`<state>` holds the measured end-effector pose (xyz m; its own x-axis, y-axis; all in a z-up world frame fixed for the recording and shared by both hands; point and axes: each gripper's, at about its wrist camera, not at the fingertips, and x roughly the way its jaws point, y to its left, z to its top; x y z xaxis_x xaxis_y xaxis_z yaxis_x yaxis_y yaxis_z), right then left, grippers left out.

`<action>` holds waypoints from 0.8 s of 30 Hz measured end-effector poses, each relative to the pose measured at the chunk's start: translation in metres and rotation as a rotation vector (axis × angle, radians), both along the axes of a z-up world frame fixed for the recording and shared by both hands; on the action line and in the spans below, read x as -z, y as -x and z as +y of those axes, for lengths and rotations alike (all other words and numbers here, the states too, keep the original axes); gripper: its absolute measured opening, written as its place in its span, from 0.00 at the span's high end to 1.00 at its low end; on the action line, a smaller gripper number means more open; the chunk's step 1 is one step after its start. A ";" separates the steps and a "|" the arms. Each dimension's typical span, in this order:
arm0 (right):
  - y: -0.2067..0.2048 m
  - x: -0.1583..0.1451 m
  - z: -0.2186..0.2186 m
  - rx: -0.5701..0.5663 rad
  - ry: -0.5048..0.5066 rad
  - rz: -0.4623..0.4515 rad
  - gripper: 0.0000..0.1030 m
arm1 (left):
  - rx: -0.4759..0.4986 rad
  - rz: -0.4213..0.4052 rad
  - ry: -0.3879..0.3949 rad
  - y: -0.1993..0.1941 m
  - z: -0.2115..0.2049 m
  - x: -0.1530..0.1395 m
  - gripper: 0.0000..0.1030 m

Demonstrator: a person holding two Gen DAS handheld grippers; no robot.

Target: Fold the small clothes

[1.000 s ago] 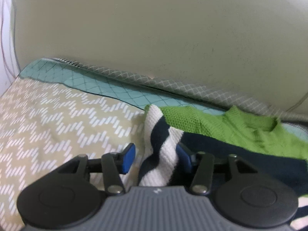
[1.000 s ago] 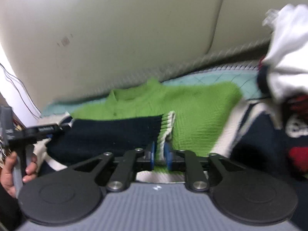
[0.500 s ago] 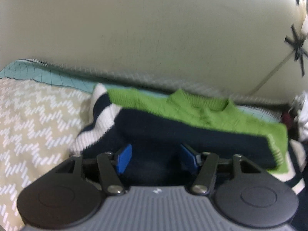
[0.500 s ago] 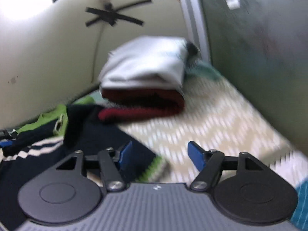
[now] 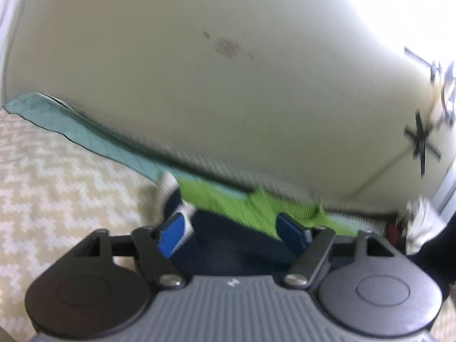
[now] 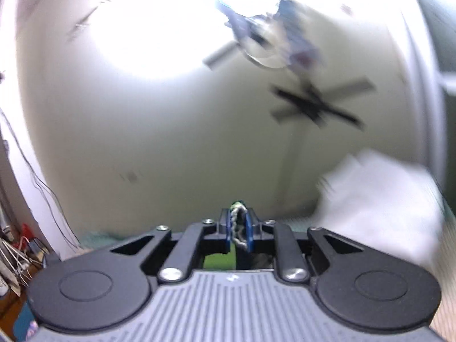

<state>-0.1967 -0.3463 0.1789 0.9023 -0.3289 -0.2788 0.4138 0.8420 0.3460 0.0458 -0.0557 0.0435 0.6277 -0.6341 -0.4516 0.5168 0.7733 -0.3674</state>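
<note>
A: Along the far edge of the bed (image 5: 65,176), against the wall (image 5: 199,85), lies the sweater (image 5: 228,245): green knit up top, navy below, white stripes at its left end. Blurry, but that much reads.

B: Who's got it?

A: Right gripper (image 6: 238,228) is clamped on a ribbed knit edge (image 6: 237,222), green and whitish yarn pinched between the blue pads. Its jaws have just been closing, cloth between them. Left gripper (image 5: 230,230) is spread wide over the navy part; its jaws have just been opening, pads clear of the fabric. Can't tell whether fabric brushes them.

B: Handling?

A: My read: soft, light, floppy knit. It will drape and stretch, not slip. A ribbed hem or cuff is the best hold, thicker and it won't pull threads. One pinch point lets the rest sag, so the left should take a matching corner.

B: Poses?

A: Right points nearly level at the wall, bed barely in view, so it looks raised. Left tilts down toward the sweater, low over the bed.

B: Anything else nearby?

A: White folded pile (image 6: 379,199) at the bed's right end.
</note>
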 end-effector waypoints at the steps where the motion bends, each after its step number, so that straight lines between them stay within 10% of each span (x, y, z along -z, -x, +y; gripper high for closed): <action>1: -0.019 -0.018 0.002 -0.022 0.023 -0.008 0.90 | -0.010 0.004 0.022 -0.004 0.008 -0.002 0.27; 7: -0.154 -0.050 0.052 -0.230 0.050 0.048 0.90 | -0.063 0.077 0.127 -0.030 0.041 -0.004 0.27; 12: -0.262 0.013 0.106 -0.453 0.028 0.259 0.80 | -0.093 0.072 0.078 -0.041 0.043 0.001 0.27; 13: -0.277 0.028 0.111 -0.468 0.039 0.325 0.65 | -0.094 0.076 0.059 -0.042 0.040 0.004 0.27; 24: -0.164 0.094 0.009 -0.053 0.037 0.387 0.45 | -0.010 0.075 -0.038 -0.034 0.010 0.019 0.37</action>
<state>-0.0329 -0.3374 0.0844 0.7490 -0.3009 -0.5903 0.4633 0.8748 0.1419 0.0800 -0.0452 0.0249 0.5973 -0.6094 -0.5214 0.4811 0.7924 -0.3750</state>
